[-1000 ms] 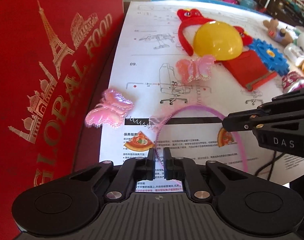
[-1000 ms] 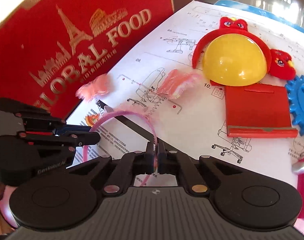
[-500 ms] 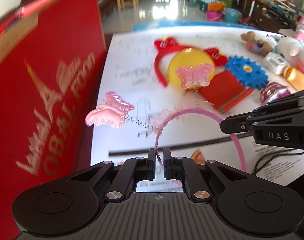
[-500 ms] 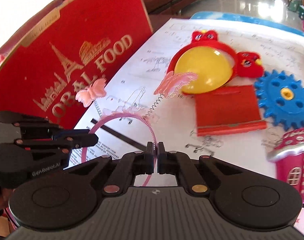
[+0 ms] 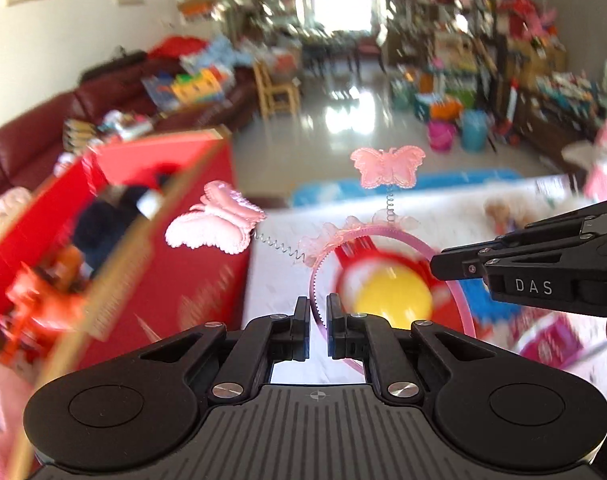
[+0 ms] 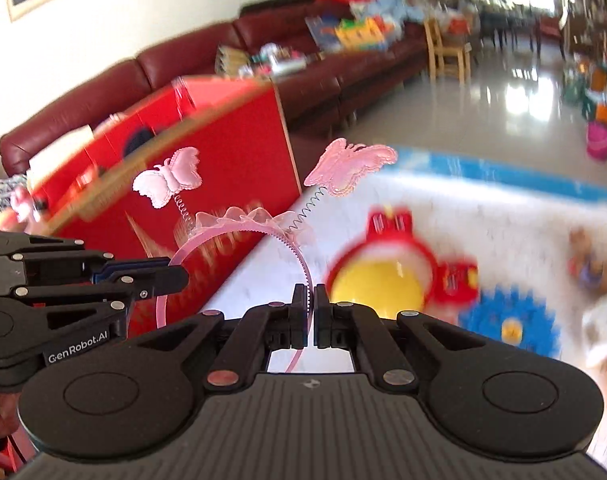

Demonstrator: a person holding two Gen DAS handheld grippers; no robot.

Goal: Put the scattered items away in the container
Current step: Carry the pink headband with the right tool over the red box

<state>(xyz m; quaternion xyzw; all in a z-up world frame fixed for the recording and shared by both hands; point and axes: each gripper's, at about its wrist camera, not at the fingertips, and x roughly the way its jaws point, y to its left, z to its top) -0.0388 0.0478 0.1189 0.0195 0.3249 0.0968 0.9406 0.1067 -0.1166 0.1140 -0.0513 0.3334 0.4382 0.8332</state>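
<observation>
pink headband [image 5: 383, 236] with paler pink butterflies [image 5: 213, 227], red box [image 5: 207, 280] left of the tongs, yellow dome [image 6: 377, 284] ahead

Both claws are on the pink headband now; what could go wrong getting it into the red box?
1. The pink headband is a thin band pinched at each end by the left claw and the right claw; uneven motion may bend it or pull it free.
2. Its butterflies on springs could snag the red box rim.

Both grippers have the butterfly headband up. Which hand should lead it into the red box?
Left. The left gripper holds the headband on the side nearer the open red box; the right gripper grips the farther end.
</observation>
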